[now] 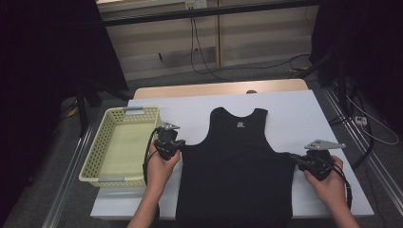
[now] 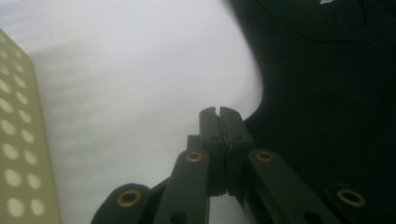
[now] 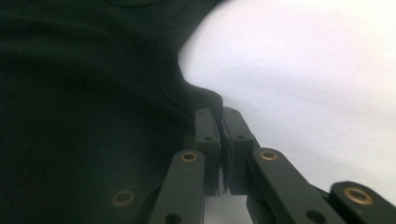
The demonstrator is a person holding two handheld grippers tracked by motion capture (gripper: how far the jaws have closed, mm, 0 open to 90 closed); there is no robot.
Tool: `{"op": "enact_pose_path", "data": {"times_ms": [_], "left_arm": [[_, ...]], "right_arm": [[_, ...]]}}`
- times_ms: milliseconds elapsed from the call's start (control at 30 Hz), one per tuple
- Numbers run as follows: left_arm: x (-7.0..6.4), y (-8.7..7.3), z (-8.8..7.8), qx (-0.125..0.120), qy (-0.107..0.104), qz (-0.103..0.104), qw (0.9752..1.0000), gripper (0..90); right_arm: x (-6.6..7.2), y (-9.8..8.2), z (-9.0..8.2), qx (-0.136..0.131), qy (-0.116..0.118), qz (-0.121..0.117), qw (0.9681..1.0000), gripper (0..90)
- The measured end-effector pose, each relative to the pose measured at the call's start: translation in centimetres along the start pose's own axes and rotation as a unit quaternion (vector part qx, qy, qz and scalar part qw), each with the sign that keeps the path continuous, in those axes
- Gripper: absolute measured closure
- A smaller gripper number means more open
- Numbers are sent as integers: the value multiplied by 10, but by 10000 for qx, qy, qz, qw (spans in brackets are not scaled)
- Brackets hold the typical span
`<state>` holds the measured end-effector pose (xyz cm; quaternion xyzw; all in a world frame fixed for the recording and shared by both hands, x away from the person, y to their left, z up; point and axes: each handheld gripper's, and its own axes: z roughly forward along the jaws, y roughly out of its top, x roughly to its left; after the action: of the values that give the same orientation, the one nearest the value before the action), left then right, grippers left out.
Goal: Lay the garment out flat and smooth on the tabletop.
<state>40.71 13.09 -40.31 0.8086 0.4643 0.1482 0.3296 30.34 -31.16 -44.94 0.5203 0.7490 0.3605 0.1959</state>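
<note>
White table (image 1: 304, 114) carries a black tank top (image 1: 235, 166) spread flat at centre; yellow basket (image 1: 90, 164) at 9 o'clock, empty; left gripper (image 1: 177, 144) and right gripper (image 1: 295, 158) both pinched closed at the armhole corners, cloth apparently nipped; folding evidently not begun.

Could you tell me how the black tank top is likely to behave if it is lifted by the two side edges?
The black tank top lies flat on the white table, so it is probably thin, floppy cloth that would sag between the left tool and the right tool. It looks light. Both tools look closed at its armhole edges; such small pinches might slip.
</note>
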Motion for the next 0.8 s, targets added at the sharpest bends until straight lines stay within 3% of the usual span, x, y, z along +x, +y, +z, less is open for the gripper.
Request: {"op": "enact_pose_path", "data": {"times_ms": [67,133,267,400,467,533,600,667,733,800], "left_arm": [[3,3,-5,-103,21,-28,9999,895],[5,4,-7,-232,-184,-184,9994,896],[-1,-2,9,75,-65,-64,9999,894],[0,-8,16,230,-24,-31,9997,850],[-1,-8,17,232,-97,-17,9997,610],[-1,-6,18,149,-466,-97,9988,484],[-2,-4,20,161,-577,-126,9981,309],[-2,-2,21,102,-773,-60,9969,287],[-3,0,23,126,-813,12,9966,231],[-3,2,26,28,-864,-50,9962,194]], "right_arm": [[-3,1,-6,-126,-89,28,9999,873],[-9,2,-13,-195,-59,138,9997,873],[-17,0,-14,-126,-29,323,9994,872],[-11,2,-3,50,66,164,9998,786],[-8,6,-3,-114,81,82,9999,669],[-7,12,-4,-344,40,120,9993,523],[-6,16,-3,-516,45,169,9985,419],[-7,19,1,-575,38,193,9982,324],[-8,20,7,-544,18,251,9982,273],[-9,23,13,-542,-19,148,9984,237]]}}
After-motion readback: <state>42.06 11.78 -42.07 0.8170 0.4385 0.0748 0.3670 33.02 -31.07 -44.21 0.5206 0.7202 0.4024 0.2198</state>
